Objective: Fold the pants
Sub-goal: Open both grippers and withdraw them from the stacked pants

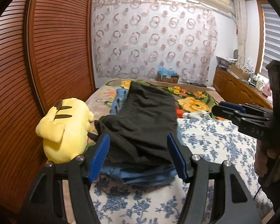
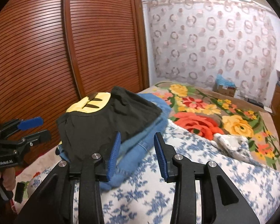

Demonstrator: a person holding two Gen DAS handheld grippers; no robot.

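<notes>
Folded black pants (image 1: 143, 115) lie on top of a stack of folded blue jeans (image 1: 145, 175) on the bed. My left gripper (image 1: 137, 135) stands open just in front of the stack; its blue pads (image 1: 100, 156) flank the black fabric without pressing on it. My right gripper (image 1: 218, 108) hangs over the bed to the right. In the right wrist view the black pants (image 2: 102, 119) and jeans (image 2: 140, 149) sit just beyond my right gripper (image 2: 137, 134), which is open with nothing pinched. My left gripper (image 2: 43, 128) shows at the left edge, open.
A yellow plush toy (image 1: 65, 130) leans against the stack's left side, by the slatted wooden wardrobe doors (image 1: 56, 46). The blue-flowered sheet (image 1: 214, 149) covers the near bed, a bright floral blanket (image 1: 194, 102) the far part. A crumpled white cloth (image 2: 231, 145) lies to the right. A wooden dresser (image 1: 239, 91) lines the right wall.
</notes>
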